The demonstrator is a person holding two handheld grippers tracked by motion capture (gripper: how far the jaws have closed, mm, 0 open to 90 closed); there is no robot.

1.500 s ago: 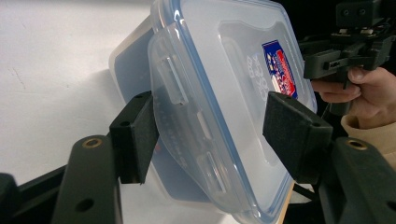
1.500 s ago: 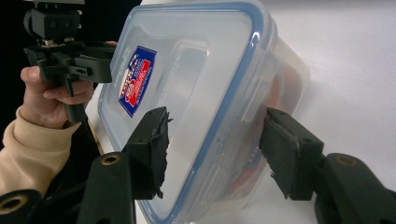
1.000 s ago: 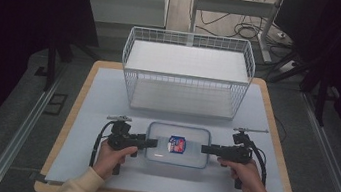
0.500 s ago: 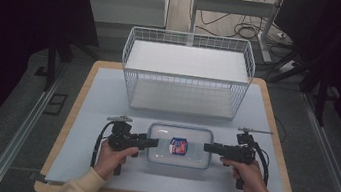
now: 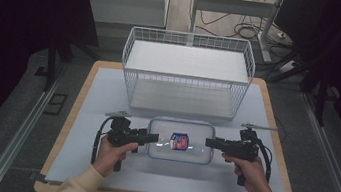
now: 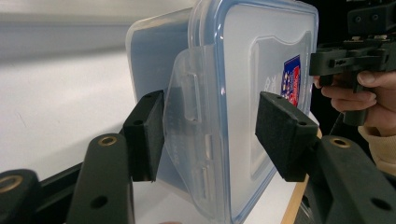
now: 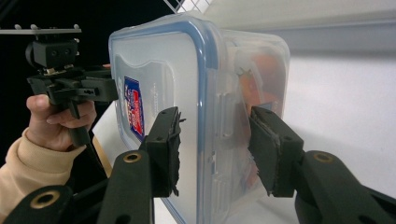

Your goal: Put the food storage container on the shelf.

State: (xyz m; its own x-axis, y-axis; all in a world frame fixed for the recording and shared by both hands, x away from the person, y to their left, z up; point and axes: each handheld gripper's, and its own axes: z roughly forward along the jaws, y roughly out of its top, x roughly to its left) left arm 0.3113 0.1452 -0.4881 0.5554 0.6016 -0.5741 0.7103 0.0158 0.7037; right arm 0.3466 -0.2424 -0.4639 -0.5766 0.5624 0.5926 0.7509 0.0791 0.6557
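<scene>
The left gripper (image 6: 210, 135) has its jaws spread around the box's (image 5: 181, 140) end latch; the right gripper (image 7: 215, 149) pinches the opposite latch; the box sits on the desk (image 5: 103, 91).

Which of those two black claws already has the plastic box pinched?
The right gripper: both its pads press the plastic box at its end. The left gripper has just been closing its jaws, but one pad stands clear of the lid.

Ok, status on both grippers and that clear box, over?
Left gripper astride the end latch, jaws just closing, not clamped. Right gripper shut on the clear plastic lidded box at its other end latch. White wire basket behind, nothing between.
</scene>
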